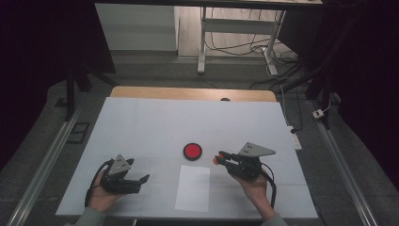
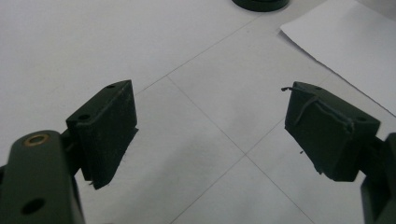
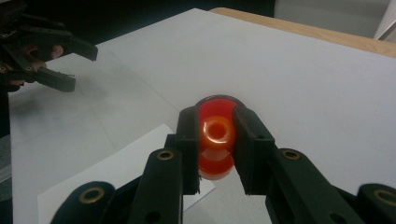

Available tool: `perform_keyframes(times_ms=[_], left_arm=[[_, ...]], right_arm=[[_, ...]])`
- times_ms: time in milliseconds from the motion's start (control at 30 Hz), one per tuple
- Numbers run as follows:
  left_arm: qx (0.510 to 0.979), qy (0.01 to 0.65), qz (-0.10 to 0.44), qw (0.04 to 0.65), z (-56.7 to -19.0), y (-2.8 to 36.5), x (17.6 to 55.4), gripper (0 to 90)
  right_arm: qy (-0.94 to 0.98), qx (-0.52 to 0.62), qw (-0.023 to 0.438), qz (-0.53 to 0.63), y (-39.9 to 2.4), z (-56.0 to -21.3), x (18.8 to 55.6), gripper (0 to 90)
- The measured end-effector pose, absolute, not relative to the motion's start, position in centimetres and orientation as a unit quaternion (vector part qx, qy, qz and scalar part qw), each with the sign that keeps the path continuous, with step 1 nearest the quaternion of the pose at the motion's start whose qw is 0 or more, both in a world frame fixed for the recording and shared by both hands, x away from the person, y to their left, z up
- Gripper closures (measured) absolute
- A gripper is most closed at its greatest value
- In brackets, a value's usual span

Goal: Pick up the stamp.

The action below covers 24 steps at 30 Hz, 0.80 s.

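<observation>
My right gripper [image 1: 220, 157] [image 3: 215, 140] is shut on a small orange ring-shaped piece [image 1: 215, 160] [image 3: 216, 131], held just above the white table cover. Its jaws point left toward a round red disc with a black rim [image 1: 192, 150] [image 3: 215, 101], which lies a short way beyond the orange piece. My left gripper [image 1: 139, 171] [image 2: 210, 126] rests low at the front left of the table, with its jaws wide apart and nothing between them. It appears far off in the right gripper view [image 3: 70, 65], also open.
A white sheet of paper [image 1: 193, 188] [image 2: 345, 42] [image 3: 116, 172] lies flat at the front middle between my hands. The white table cover [image 1: 155, 122] reaches back to a wooden table edge [image 1: 188, 92]. Desk legs and cables stand on the floor beyond.
</observation>
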State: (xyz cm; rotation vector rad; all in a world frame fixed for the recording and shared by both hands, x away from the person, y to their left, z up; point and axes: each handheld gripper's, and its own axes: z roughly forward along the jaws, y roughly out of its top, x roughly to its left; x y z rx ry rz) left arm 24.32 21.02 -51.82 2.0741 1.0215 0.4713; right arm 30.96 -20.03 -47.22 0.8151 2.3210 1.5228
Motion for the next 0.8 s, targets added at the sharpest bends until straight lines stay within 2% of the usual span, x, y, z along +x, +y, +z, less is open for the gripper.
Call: perform_keyframes(times_ms=[800], left_arm=[[0.813, 0.400, 0.184, 0.381, -51.8, 20.9, 24.3, 17.2]], right_arm=[[0.805, 0.258, 0.107, 0.523, -17.3, -47.4, 30.8, 71.9]])
